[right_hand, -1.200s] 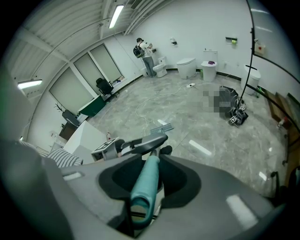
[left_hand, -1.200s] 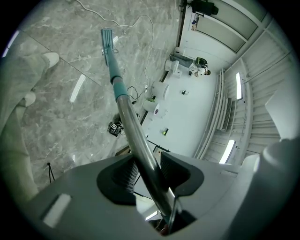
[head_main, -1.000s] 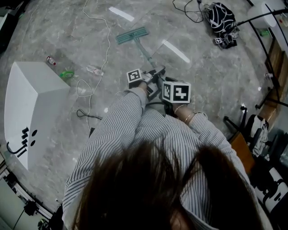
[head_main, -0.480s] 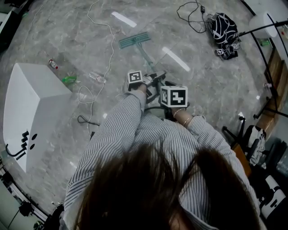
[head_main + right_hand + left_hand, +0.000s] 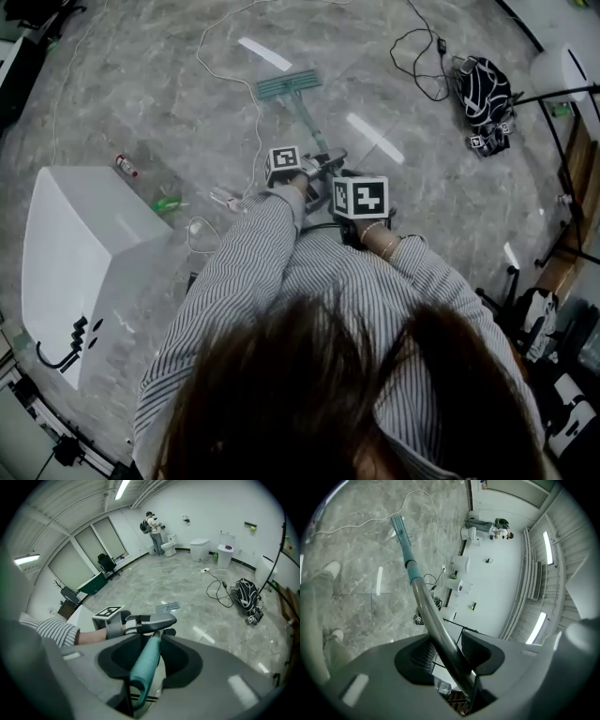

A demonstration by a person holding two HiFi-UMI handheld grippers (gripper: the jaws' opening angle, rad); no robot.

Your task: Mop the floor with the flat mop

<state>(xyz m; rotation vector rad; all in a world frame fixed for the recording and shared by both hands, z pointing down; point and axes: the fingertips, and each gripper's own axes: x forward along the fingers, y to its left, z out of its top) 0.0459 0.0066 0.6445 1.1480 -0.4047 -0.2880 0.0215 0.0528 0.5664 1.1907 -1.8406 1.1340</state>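
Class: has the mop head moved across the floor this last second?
Yes. The mop head slid away from the person: earlier below the black bag in the head view, now level with it.

quick count: one flat mop (image 5: 289,86); one white box (image 5: 84,244); one patterned bag (image 5: 483,94); two cables on the floor (image 5: 141,84), a white cable (image 5: 257,122) and a black cable (image 5: 437,49); three bits of litter (image 5: 169,203) by the box; one person (image 5: 152,527) standing far off

Ahead of you, mop head (image 5: 288,86) on the floor (image 5: 422,187); box (image 5: 84,253) at your left, bag (image 5: 486,98) towards the floor's far right (a cable (image 5: 258,131) trails between mop head and box).
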